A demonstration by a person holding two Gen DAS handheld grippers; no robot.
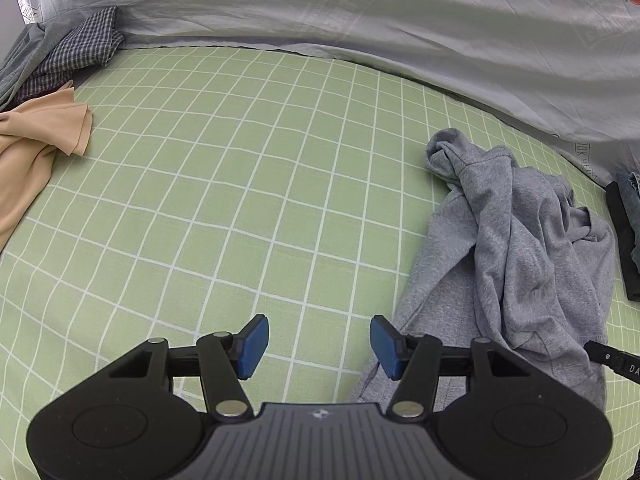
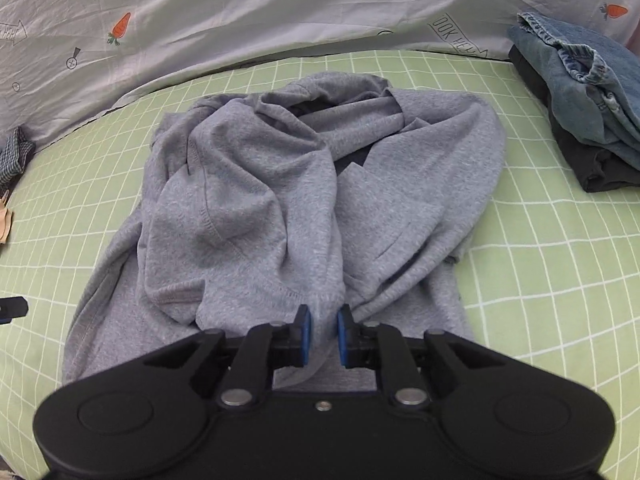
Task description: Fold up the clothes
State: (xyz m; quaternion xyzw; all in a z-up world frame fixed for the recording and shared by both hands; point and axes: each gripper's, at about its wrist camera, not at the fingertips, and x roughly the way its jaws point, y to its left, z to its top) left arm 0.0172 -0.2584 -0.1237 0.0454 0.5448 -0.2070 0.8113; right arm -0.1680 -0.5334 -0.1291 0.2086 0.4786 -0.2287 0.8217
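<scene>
A crumpled grey sweatshirt (image 2: 312, 184) lies in a heap on the green checked bed sheet (image 2: 560, 280). In the left wrist view the sweatshirt (image 1: 516, 248) lies to the right. My left gripper (image 1: 319, 346) is open and empty, low over the bare sheet (image 1: 220, 200) just left of the sweatshirt's near edge. My right gripper (image 2: 323, 336) sits at the sweatshirt's near hem with its blue pads a narrow gap apart and grey cloth between them; whether it pinches the cloth is unclear.
A folded stack of blue denim (image 2: 580, 80) on a dark garment (image 2: 600, 164) lies at the right. A beige garment (image 1: 36, 148) and checked and grey clothes (image 1: 76, 48) lie at the far left. A grey carrot-print quilt (image 1: 400, 20) borders the back.
</scene>
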